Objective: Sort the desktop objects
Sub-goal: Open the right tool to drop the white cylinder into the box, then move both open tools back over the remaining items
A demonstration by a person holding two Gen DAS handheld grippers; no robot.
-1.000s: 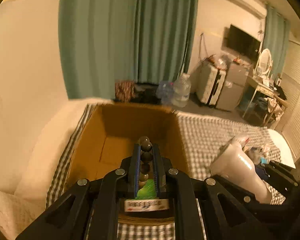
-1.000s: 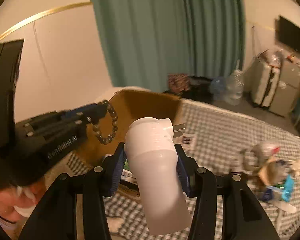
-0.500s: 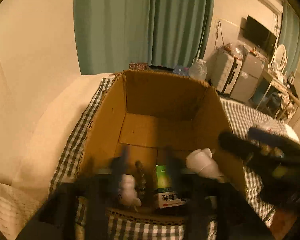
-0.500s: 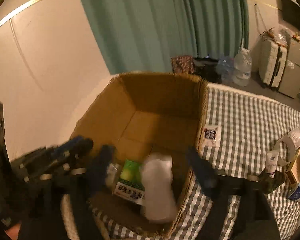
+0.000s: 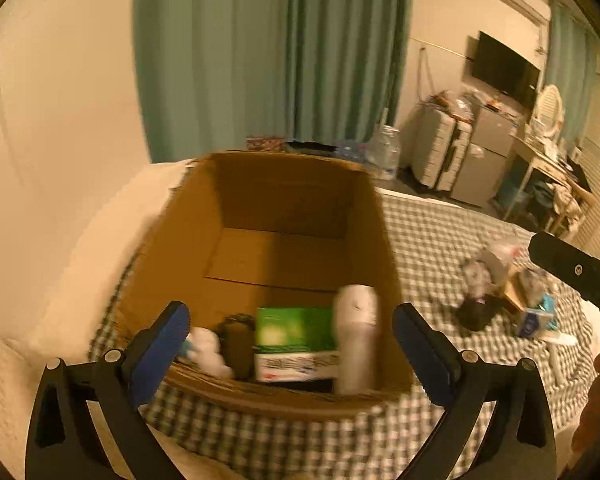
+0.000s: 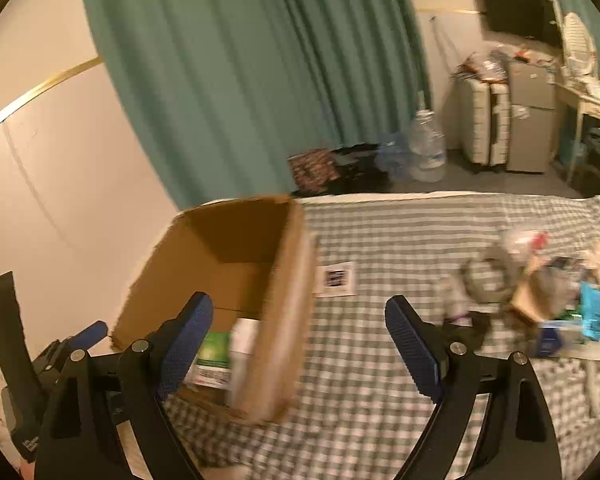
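Note:
An open cardboard box (image 5: 180,240) stands on the checkered cloth; it also shows in the right wrist view (image 6: 288,264). Inside at its near end lie a white bottle (image 5: 358,336), a green-and-white carton (image 5: 294,330), a dark bead bracelet (image 5: 236,340) and a small white item (image 5: 208,350). My left gripper (image 5: 290,344) is open and empty in front of the box's near wall. My right gripper (image 6: 298,344) is open and empty, to the right of the box. A pile of loose objects (image 6: 540,296) lies on the cloth at the right, also in the left wrist view (image 5: 508,292).
A printed card (image 6: 336,278) lies on the cloth beside the box. Green curtains (image 6: 260,80) hang behind. Water jugs (image 6: 426,152), suitcases and a small fridge (image 6: 528,120) stand on the floor beyond the bed. The right gripper's body (image 5: 576,272) shows at the left view's right edge.
The left gripper opened and let the bracelet go into the box; the right gripper opened and let the white bottle go into it. The right gripper then swung right, away from the box.

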